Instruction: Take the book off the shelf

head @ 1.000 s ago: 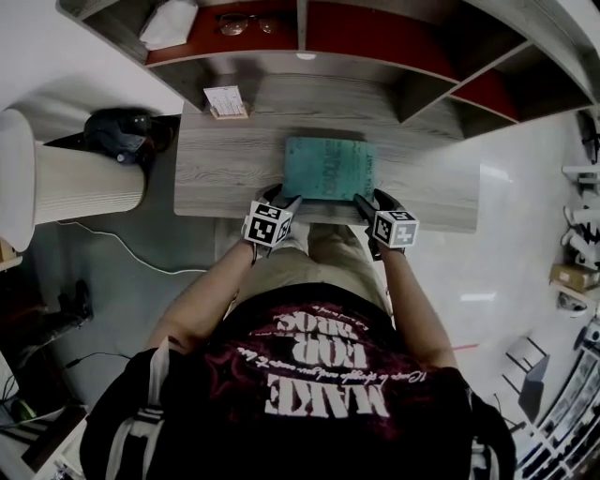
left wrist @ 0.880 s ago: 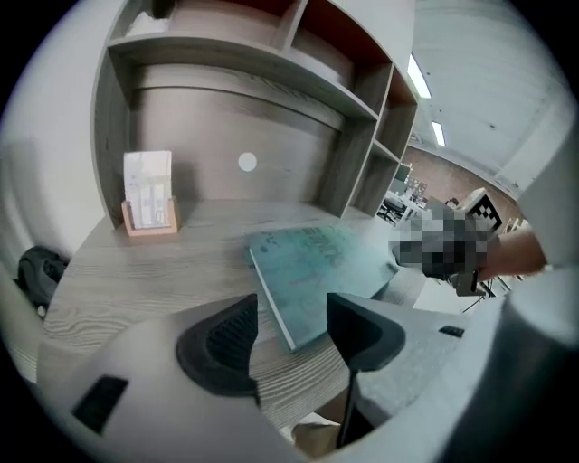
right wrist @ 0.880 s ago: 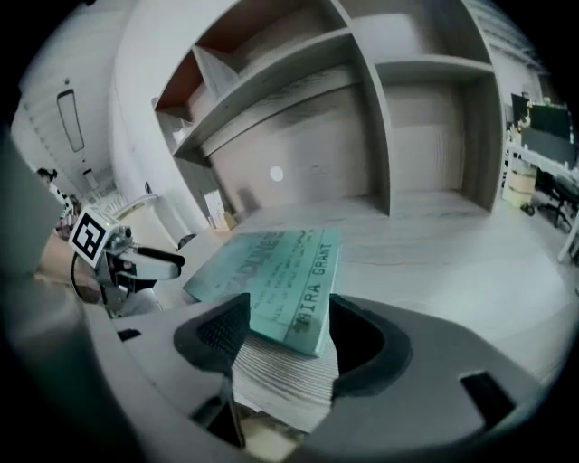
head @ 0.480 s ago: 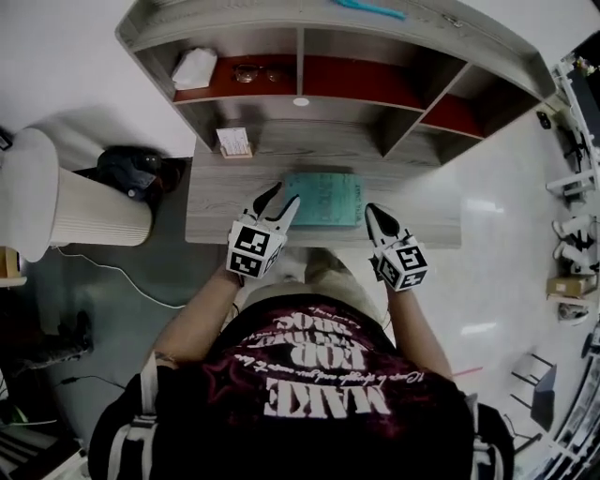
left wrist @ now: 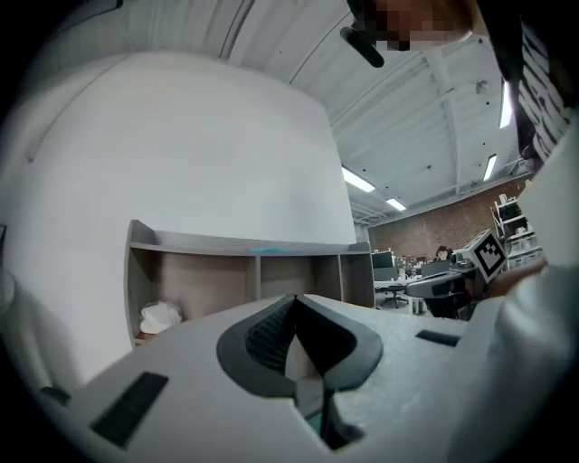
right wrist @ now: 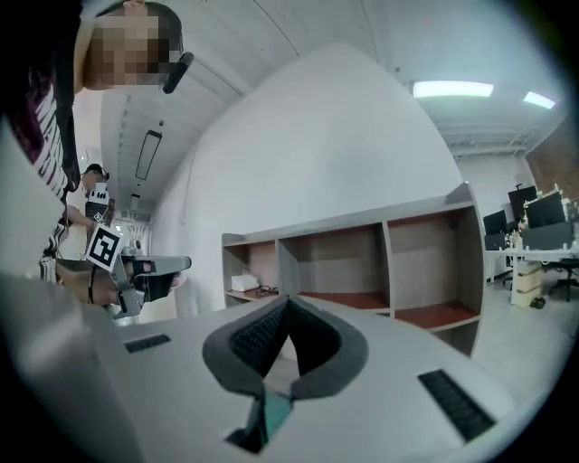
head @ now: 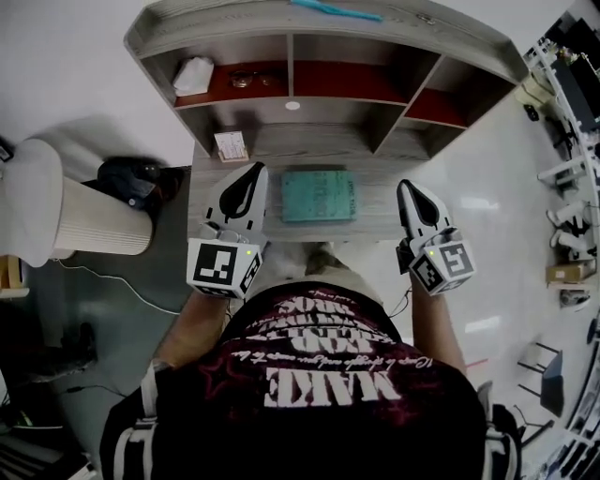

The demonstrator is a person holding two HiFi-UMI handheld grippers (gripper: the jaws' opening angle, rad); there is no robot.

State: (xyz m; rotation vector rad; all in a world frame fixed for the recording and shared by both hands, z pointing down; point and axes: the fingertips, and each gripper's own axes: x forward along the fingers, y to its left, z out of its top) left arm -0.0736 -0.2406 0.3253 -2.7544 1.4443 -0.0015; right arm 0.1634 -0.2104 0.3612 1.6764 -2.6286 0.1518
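A teal book [head: 319, 195] lies flat on the grey wooden desk [head: 375, 220], below the shelf unit [head: 292, 92]. My left gripper [head: 253, 176] is raised to the left of the book, shut and empty. Off to the book's right, my right gripper [head: 410, 187] is likewise lifted, shut and empty. In the left gripper view the gripper [left wrist: 294, 298] has its jaws together, pointing at the shelf unit [left wrist: 244, 271]. The right gripper view shows that gripper [right wrist: 288, 300] with jaws together before the shelf unit [right wrist: 362, 262]; a teal sliver [right wrist: 276, 411] shows under them.
The shelf holds a white cloth [head: 194, 73] and glasses [head: 246, 80]; a thin teal item [head: 336, 11] lies on top. A small card block [head: 231, 146] stands at the desk's back left. A white cylinder [head: 56, 206] and a black object [head: 131, 178] stand left of the desk.
Both grippers drew back from the book's sides, lifted toward the camera and went from open to shut. The book stayed flat on the desk.
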